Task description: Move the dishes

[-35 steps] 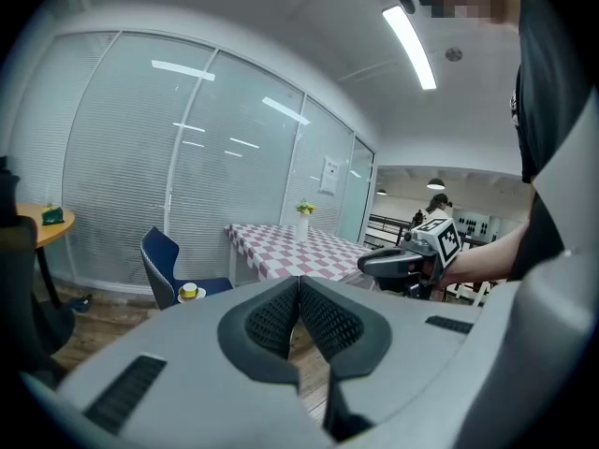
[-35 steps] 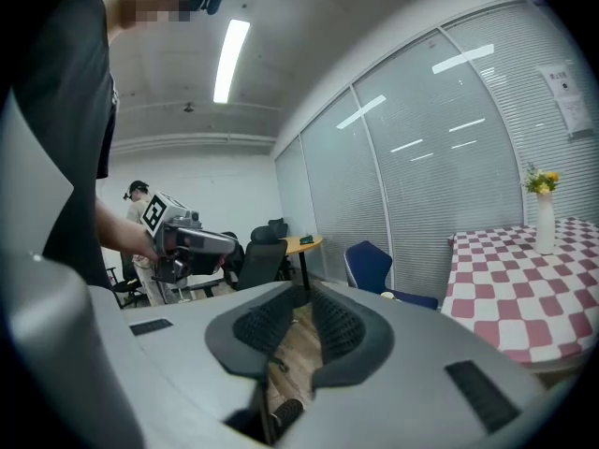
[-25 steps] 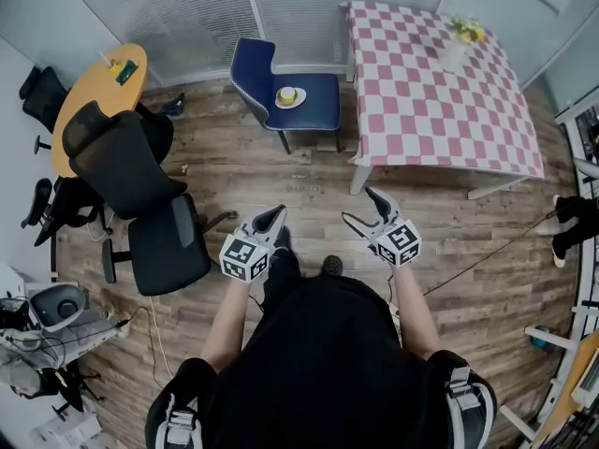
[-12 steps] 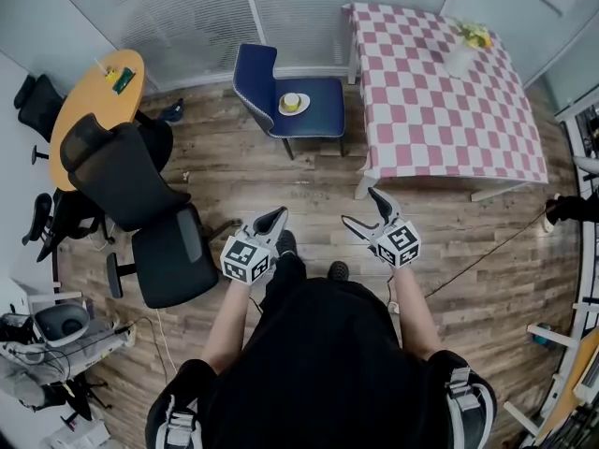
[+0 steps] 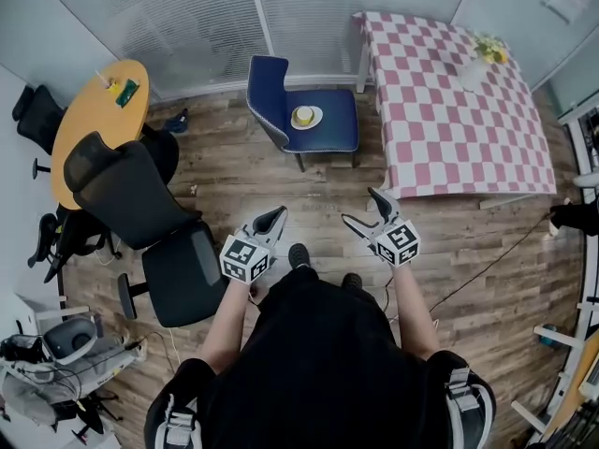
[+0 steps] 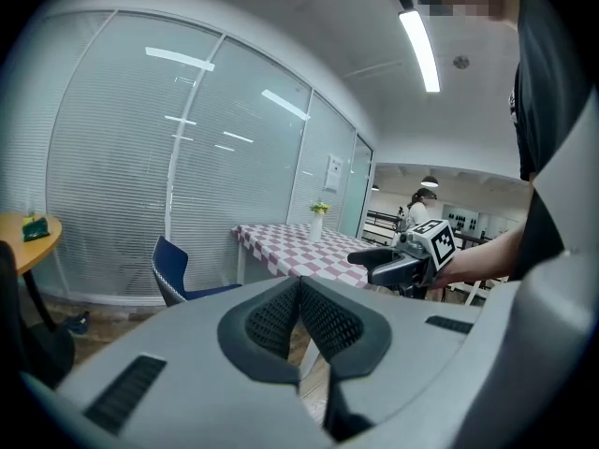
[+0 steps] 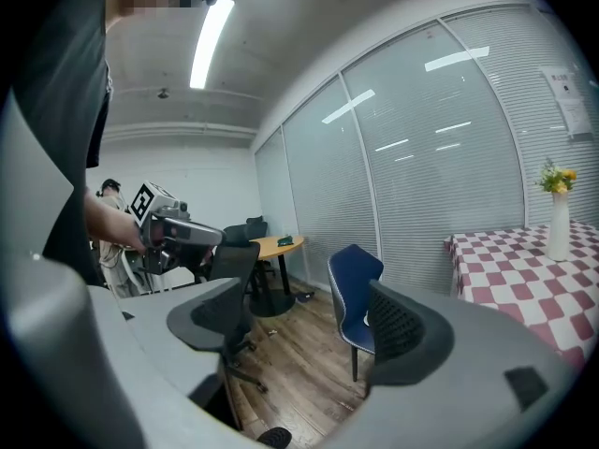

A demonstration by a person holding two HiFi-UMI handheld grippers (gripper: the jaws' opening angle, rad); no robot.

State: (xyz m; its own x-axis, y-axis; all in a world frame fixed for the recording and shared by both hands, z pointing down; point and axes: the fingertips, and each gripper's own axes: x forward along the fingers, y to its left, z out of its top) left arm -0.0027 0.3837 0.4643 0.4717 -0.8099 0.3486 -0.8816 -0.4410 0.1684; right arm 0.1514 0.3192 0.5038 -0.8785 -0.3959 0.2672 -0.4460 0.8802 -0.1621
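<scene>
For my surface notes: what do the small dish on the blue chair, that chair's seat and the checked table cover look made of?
Small white round dish: ceramic or plastic, too small to tell. Blue chair seat: matte padded upholstery, no glare. Pink-and-white checked table cover: cloth, edges hanging past the tabletop.

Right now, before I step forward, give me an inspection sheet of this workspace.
Surface: checkered table, bare except for a vase of flowers near its far edge.
Job's things: plate with a yellow cup on it, on the seat of the blue chair.
Clutter: small green item on the orange round table.
Grippers: left gripper jaws together, empty; right gripper jaws apart, empty; both over the floor, short of the chair.
Cables: thin cable across the floor on the right.
Surroundings: black office chairs, glass wall with blinds.
</scene>
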